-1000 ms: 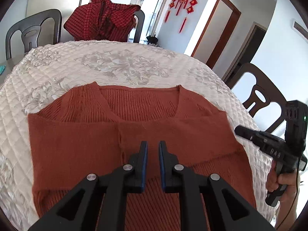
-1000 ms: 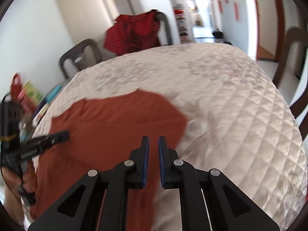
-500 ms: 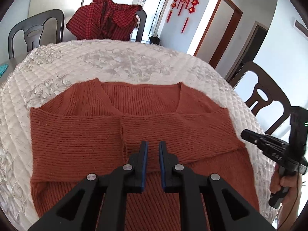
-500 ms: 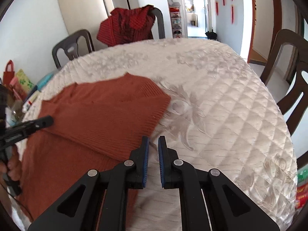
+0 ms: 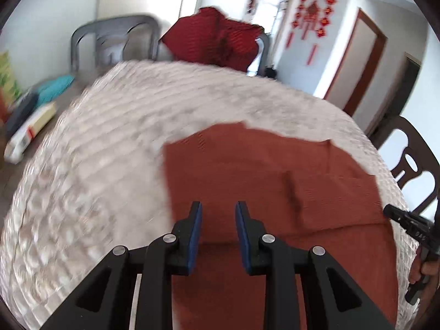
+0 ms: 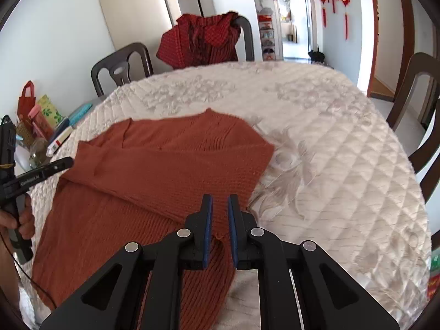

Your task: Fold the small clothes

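A rust-red knitted sweater (image 6: 154,181) lies flat on the desk (image 6: 343,148), which is covered by a white quilted cloth. Both sleeves are folded across its front, and the V-neck points toward the far side, where a dark red checked garment (image 6: 203,41) hangs over a chair back (image 6: 247,35).

The left tongs (image 5: 217,214) hover above the sweater's left part, near its left edge, in a blurred view. Their blue pads (image 5: 195,231) stand a moderate gap apart, having just been opening, with nothing between them; the knit shows through the gap, below the pads. From the right wrist view these tongs (image 6: 64,162) appear at the picture's left, held by a hand (image 6: 19,220), with the tip just over the sweater's left edge at the folded sleeve.

The right tongs (image 6: 218,206) hover over the sweater's right side, close to the edge where the folded sleeve meets the body. Their jaws leave only a narrow slit, and the pads grip nothing: the ribbed fabric lies under them, not pinched. In the left wrist view the right tongs (image 5: 396,216) sit at the picture's right, beside the sweater's right edge, in the other hand (image 5: 425,266).

Boxes, bags and a teal item (image 6: 79,111) crowd the surface past the desk's left rim.
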A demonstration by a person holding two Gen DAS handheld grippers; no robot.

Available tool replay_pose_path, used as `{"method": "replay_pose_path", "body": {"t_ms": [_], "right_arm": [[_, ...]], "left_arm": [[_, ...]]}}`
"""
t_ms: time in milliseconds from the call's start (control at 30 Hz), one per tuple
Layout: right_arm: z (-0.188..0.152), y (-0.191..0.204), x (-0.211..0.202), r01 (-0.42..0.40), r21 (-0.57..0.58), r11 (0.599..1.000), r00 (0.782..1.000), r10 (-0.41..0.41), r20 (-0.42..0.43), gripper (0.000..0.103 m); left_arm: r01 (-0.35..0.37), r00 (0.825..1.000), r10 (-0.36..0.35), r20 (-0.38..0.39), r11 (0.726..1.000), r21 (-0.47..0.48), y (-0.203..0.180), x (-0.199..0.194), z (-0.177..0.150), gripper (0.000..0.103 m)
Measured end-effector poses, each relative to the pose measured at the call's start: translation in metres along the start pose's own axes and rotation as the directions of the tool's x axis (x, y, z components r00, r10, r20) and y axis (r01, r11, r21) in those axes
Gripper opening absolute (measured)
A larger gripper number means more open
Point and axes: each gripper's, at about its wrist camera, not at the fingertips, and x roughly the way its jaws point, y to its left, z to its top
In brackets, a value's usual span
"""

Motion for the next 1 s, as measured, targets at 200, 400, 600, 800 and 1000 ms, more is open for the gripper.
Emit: {"method": "replay_pose_path", "body": {"t_ms": [200, 400, 600, 800, 1000], "right_arm": [[-0.004, -0.002, 0.015, 0.018, 0.011, 1.000, 0.999, -0.017, -0.036, 0.011], [-0.006, 0.008, -0.003, 0.016, -0.010, 1.000, 1.000, -0.016, -0.013, 0.011], [-0.009, 0.001, 0.007, 0.018, 0.030, 0.999, 0.999, -0.017, -0.043, 0.012], [-0.013, 0.009, -0.009, -0.002, 0.019, 1.000, 1.000, 0.003, -0.021, 0.012], [-0.020, 0.022, -0.019, -0.047, 0.007, 0.999, 0.999, 0.047, -0.019, 0.012]], "left_arm": [[0.015, 1.000, -0.015, -0.008, 1.000, -0.015, 0.013, 0.001, -0.015, 0.027], [0.018, 1.000, -0.018, -0.007, 1.000, 0.002, 0.013, -0.001, -0.018, 0.028], [-0.007, 1.000, 0.007, -0.005, 1.000, 0.009, 0.010, -0.009, -0.017, 0.028], [-0.056, 0.998, 0.056, 0.011, 0.997, 0.043, -0.001, -0.026, -0.025, 0.028], [-0.070, 0.997, 0.067, 0.034, 0.995, 0.075, -0.014, -0.044, -0.033, 0.038]]}}
